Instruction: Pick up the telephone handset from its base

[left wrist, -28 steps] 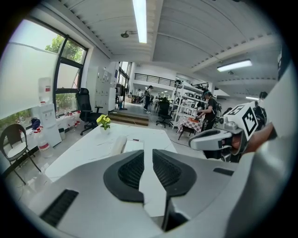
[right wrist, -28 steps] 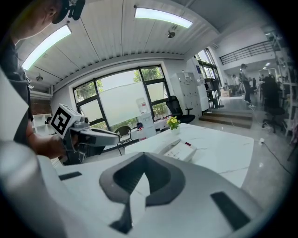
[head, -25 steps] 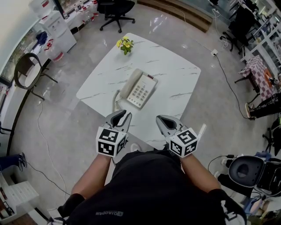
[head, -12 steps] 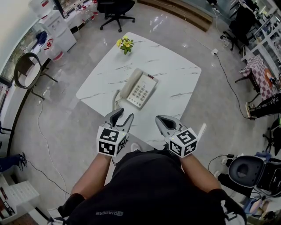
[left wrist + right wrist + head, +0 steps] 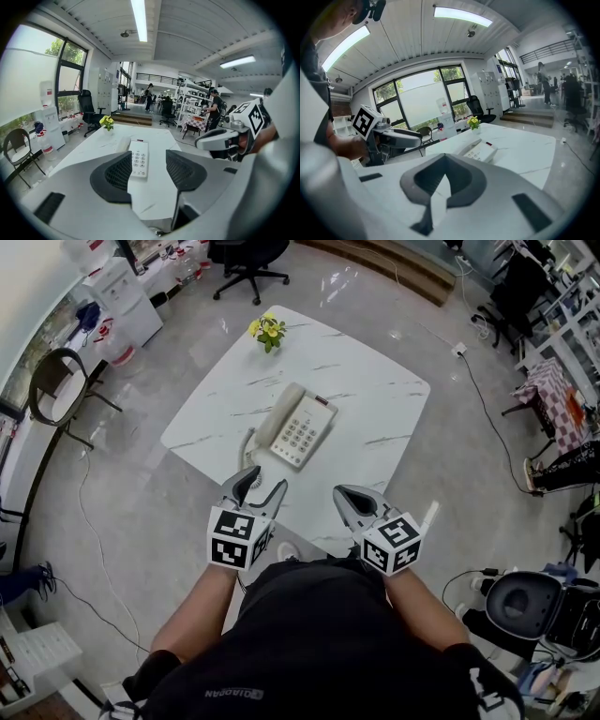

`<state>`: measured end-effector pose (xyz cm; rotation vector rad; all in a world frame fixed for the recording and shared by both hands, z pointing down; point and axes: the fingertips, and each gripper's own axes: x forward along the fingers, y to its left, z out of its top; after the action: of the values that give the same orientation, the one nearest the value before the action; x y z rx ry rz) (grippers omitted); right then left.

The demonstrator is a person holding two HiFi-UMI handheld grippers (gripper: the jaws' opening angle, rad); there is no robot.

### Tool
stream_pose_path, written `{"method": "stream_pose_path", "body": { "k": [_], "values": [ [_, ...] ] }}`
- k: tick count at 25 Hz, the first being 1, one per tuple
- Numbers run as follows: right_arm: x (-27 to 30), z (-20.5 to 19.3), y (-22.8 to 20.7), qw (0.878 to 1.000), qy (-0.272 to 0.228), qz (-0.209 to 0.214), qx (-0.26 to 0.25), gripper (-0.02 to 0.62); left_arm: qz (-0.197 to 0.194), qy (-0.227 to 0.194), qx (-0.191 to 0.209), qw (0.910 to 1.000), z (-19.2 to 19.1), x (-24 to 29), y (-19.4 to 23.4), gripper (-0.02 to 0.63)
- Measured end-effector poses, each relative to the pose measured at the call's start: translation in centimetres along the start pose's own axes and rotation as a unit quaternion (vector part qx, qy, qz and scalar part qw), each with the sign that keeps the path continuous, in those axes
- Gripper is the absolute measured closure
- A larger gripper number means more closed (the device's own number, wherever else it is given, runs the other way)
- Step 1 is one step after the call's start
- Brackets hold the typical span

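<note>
Left gripper view: left gripper jaws opening, empty, approach just starting; handset lies well ahead. Right gripper stays pinched together. Next, reach forward.

Person: black top, pale lettering. Held: left gripper, right gripper, grey shells, black meshed pads, white cubes with black square markers.

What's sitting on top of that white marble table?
A cream telephone base with its handset resting on it, a coiled cord beside it, and yellow flowers at the far corner. The table surface under the phone is covered.
</note>
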<state>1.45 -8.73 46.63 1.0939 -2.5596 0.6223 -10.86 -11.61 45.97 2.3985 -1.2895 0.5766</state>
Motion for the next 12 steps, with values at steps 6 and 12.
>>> {"method": "stream_pose_path", "body": {
  "k": [6,12],
  "values": [
    [-0.09,-0.12,0.07,1.000,0.002,0.000,0.001,0.594,0.004,0.003,0.003,1.0000,-0.09,0.07,0.00,0.355],
    [-0.40,-0.34,-0.07,1.000,0.001,0.000,0.001,0.594,0.007,0.006,-0.001,1.0000,-0.34,0.23,0.23,0.351]
  ]
}}
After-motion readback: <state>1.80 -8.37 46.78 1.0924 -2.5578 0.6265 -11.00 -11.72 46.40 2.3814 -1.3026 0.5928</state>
